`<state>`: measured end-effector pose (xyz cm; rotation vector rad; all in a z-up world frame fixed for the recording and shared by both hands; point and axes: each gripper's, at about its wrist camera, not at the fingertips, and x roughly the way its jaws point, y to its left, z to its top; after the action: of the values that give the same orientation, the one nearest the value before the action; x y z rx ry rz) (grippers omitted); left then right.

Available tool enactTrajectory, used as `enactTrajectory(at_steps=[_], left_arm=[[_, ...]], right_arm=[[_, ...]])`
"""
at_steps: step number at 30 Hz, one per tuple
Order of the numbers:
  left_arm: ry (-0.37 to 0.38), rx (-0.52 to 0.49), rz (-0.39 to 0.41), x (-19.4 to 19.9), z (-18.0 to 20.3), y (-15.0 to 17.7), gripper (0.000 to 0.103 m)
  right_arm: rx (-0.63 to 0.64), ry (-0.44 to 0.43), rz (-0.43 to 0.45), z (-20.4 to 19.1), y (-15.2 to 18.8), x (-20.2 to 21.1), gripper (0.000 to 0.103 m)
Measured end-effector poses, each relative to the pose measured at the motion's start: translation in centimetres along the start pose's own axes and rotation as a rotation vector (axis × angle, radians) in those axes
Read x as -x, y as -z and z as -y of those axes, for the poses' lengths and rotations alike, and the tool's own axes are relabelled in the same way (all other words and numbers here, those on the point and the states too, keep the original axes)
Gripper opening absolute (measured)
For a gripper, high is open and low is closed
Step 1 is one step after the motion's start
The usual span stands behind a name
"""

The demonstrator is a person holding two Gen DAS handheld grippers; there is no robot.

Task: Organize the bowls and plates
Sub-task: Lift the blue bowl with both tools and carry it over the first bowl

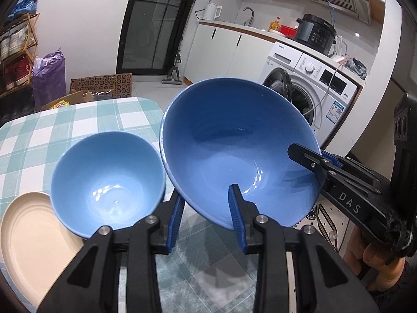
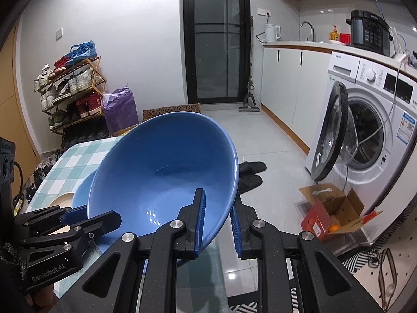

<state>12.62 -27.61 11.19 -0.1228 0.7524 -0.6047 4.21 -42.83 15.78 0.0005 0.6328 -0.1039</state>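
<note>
- My left gripper pinches the big bowl's near rim, jaws narrow.
- My right gripper is clamped on the same bowl's rim, nearly shut.
- Big bowl tilted, up off the table.
- Small bowl just left of big bowl; plate left of that, touching it.

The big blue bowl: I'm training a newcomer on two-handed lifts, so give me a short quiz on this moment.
1. True or false: both grippers clamp the rim of the big blue bowl.
2. What lies under the small blue bowl? A) cream plate B) tray C) towel
3. Is the big bowl level or tilted?

Key: 1 true: left gripper, right gripper. 2 A, the cream plate. 3 tilted.
</note>
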Motion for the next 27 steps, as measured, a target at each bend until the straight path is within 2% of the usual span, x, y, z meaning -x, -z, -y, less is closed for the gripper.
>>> enactTrajectory(at_steps=[11, 27], left_arm=[[-0.029, 0.042, 0.039, 2.2, -3.0, -0.5, 0.033], [-0.104, 0.126, 0.058, 3.6, -8.3, -0.1, 0.033]], right_arm=[[0.054, -0.042, 0.014, -3.8, -1.7, -0.3, 0.019], [0.129, -0.118, -0.009, -10.0, -2.7, -3.8, 0.019]])
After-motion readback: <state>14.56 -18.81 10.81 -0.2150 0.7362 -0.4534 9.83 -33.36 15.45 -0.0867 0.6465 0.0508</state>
